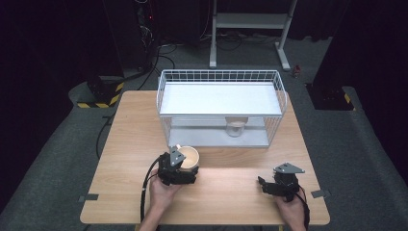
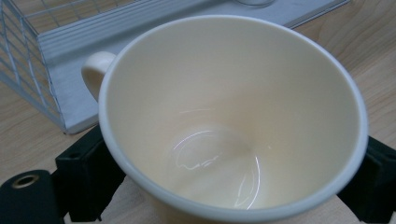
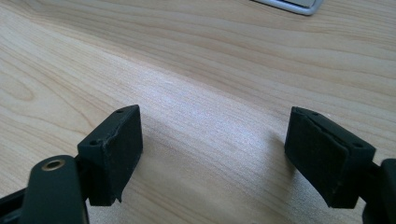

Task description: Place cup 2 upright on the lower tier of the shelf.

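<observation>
The cream ceramic cup (image 1: 189, 156) with its small looped handle sits on the pale wooden table (image 1: 120, 144), just in front of the white wire basket rack (image 1: 220, 77), toward that rack's left front corner. The left gripper (image 1: 182, 166) clasps the cup from the near side: in the left gripper view its two black jaws press against the cup's (image 2: 233, 116) outer wall on either side, below the rim, and the cup's mouth tips toward the camera. The handle (image 2: 95, 70) points away toward the rack's lower white shelf (image 2: 70, 93), which lies close behind the cup with only a narrow strip of table between them.

The right gripper (image 1: 264, 185) rests low near the table's front right corner, well apart from the cup. In the right gripper view its jaws stand wide apart with nothing between them, only bare wood (image 3: 210, 140).

Inside the rack, on the lower shelf under the upper white tray, stands a clear glass jar (image 1: 235, 126), right of the cup and behind the wire front. A broad stretch of bare table lies between the two grippers, and another to the left of the cup, out to the table's left edge. The front edge runs just behind both hands.
</observation>
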Tool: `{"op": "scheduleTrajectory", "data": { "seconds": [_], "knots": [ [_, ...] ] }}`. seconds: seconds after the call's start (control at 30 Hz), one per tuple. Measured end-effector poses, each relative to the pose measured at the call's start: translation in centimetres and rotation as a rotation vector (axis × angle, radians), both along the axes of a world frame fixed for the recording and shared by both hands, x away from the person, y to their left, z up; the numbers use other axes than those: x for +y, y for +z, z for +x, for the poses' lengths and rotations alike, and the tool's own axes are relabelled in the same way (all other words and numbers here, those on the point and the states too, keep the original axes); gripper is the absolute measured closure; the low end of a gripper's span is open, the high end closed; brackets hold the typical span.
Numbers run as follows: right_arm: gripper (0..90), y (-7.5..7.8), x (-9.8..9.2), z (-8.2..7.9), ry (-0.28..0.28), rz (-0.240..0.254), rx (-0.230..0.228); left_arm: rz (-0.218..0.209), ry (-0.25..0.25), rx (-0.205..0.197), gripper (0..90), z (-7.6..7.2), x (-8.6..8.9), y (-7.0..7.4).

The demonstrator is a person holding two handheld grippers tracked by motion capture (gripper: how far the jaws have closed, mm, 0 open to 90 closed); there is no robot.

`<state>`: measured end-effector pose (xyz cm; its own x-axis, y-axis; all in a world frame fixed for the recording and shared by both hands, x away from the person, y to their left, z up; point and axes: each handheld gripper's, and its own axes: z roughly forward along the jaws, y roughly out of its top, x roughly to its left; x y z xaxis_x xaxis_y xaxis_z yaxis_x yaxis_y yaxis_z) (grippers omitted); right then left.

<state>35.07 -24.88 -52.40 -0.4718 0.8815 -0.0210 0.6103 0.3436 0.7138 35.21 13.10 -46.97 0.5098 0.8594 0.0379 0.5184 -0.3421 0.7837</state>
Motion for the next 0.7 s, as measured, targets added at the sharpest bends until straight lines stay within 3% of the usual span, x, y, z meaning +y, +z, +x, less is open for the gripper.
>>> {"op": "scheduleTrajectory", "data": {
  "seconds": [0.17, 0.47, 0.57, 0.7],
  "knots": [
    [19.1, 0.0, 0.0, 0.0, 0.0, 0.001, 0.0, -0.025, 0.002, 0.01, 9.2, 0.6, -0.1, 0.5],
    [19.1, 0.0, 0.0, 0.0, 0.0, 0.0, 0.001, -0.006, 0.011, 0.016, 9.2, 2.3, -0.9, 0.8],
    [19.1, 0.0, 0.0, 0.0, 0.0, 0.0, 0.0, -0.025, 0.016, 0.012, 9.2, 2.8, -1.1, 1.0],
    [19.1, 0.0, 0.0, 0.0, 0.0, 0.0, 0.0, -0.005, 0.031, 0.017, 9.2, 3.6, -1.2, 0.9]
  ]
}}
